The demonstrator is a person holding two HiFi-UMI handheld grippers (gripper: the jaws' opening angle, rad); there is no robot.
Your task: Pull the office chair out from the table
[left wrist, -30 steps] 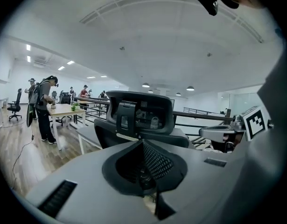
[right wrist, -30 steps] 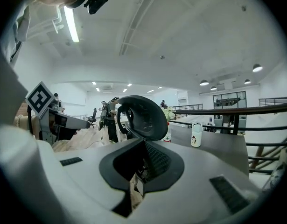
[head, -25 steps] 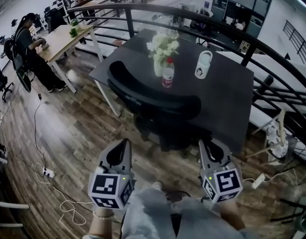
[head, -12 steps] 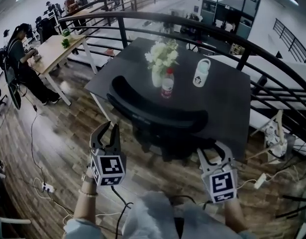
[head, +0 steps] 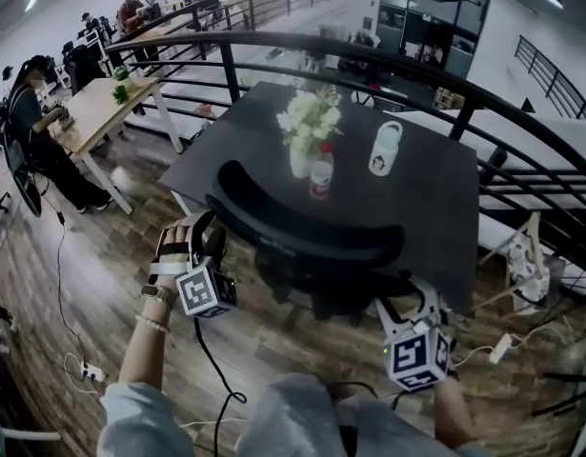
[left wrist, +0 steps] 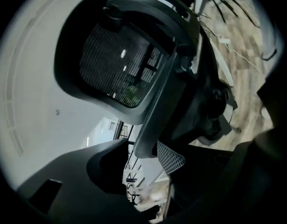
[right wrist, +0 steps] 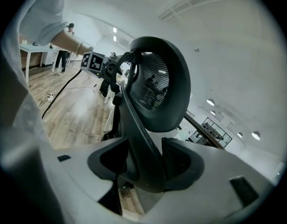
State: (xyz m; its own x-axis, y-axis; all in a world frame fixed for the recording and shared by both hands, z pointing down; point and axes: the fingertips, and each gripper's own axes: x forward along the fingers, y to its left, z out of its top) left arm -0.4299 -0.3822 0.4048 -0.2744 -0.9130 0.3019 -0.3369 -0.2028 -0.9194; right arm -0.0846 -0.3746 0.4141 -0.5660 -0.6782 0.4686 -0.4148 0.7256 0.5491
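Note:
The black office chair [head: 302,231] stands pushed in at the black table [head: 435,198]. My left gripper [head: 202,248] is rolled on its side at the left end of the chair's back. In the left gripper view the chair's mesh back [left wrist: 120,64] fills the top, and its frame bar [left wrist: 150,125] runs between the opening jaws of the left gripper [left wrist: 143,171] with a gap showing. My right gripper [head: 412,298] is low at the chair's right side. Its jaws are opening too, and in the right gripper view the chair's stem [right wrist: 143,162] stands between the jaws of the right gripper [right wrist: 145,174].
On the table stand a vase of flowers [head: 307,127], a red-capped bottle [head: 320,177] and a white jug [head: 386,149]. A curved black railing [head: 521,98] runs behind it. Cables [head: 78,369] lie on the wood floor at the left. A person [head: 35,131] sits at a desk far left.
My left gripper has moved forward to the chair's left end and rolled onto its side. Both grippers' jaws have gone from shut to open. The right gripper has sunk a little.

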